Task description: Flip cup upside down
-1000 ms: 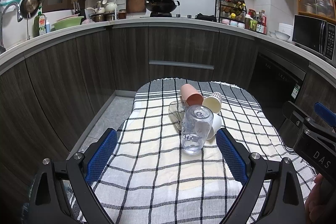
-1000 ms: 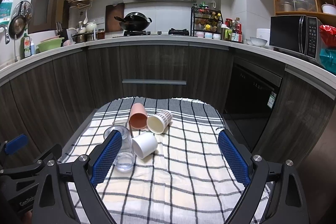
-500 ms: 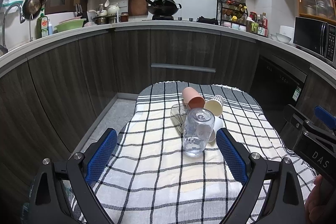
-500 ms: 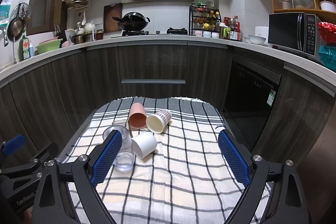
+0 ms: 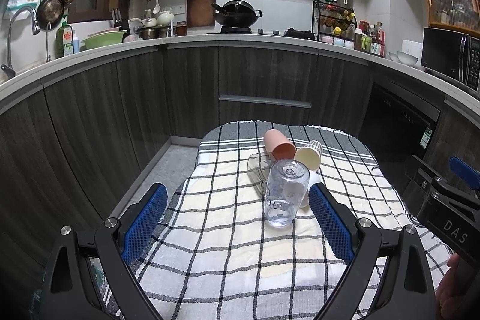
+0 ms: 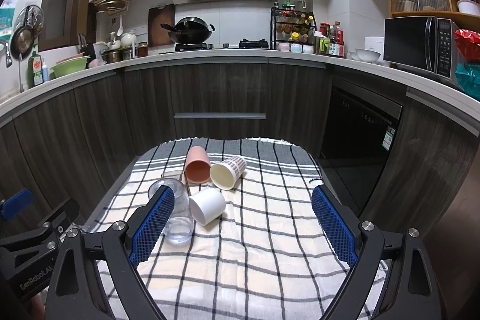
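white cloth with black and grey checks; clear cup; pink cup; cream cup with a checked outside; white cup; blue gripper pads; dark wood-grain cabinets.

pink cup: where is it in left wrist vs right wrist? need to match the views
Left wrist: pink cup right of centre, lying on its side at the far end of the cup cluster, behind the clear cup.
Right wrist: pink cup left of centre, mouth toward the camera.
Shared landmark: the cream cup lying just right of it in both views.
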`<action>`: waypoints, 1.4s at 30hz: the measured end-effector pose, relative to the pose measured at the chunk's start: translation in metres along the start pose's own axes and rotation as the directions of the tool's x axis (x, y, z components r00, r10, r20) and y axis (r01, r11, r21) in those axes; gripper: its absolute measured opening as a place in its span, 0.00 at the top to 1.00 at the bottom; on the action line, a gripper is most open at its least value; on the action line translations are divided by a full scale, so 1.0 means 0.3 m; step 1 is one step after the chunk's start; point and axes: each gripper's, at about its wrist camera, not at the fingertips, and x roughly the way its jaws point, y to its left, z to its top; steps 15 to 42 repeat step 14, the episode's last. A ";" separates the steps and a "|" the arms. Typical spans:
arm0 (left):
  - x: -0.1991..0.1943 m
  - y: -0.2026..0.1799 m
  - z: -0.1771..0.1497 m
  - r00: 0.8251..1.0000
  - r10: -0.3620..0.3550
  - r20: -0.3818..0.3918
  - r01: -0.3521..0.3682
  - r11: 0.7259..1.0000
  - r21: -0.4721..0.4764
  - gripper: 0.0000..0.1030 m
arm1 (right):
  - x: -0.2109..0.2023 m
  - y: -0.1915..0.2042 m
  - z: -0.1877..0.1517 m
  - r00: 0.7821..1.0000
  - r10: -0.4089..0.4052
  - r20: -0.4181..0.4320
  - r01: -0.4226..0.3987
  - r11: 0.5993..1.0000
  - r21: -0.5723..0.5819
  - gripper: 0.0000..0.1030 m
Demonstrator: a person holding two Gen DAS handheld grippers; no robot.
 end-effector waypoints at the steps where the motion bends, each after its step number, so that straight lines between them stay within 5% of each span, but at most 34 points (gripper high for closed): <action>1: -0.002 0.001 0.000 1.000 -0.006 0.002 0.006 1.000 0.002 0.06 | 0.000 0.000 0.000 1.000 -0.001 0.000 0.001 1.000 0.000 0.10; 42: -0.010 -0.002 0.008 1.000 0.015 0.016 -0.016 1.000 0.012 0.06 | 0.001 0.008 -0.011 1.000 -0.001 -0.003 0.001 1.000 0.005 0.10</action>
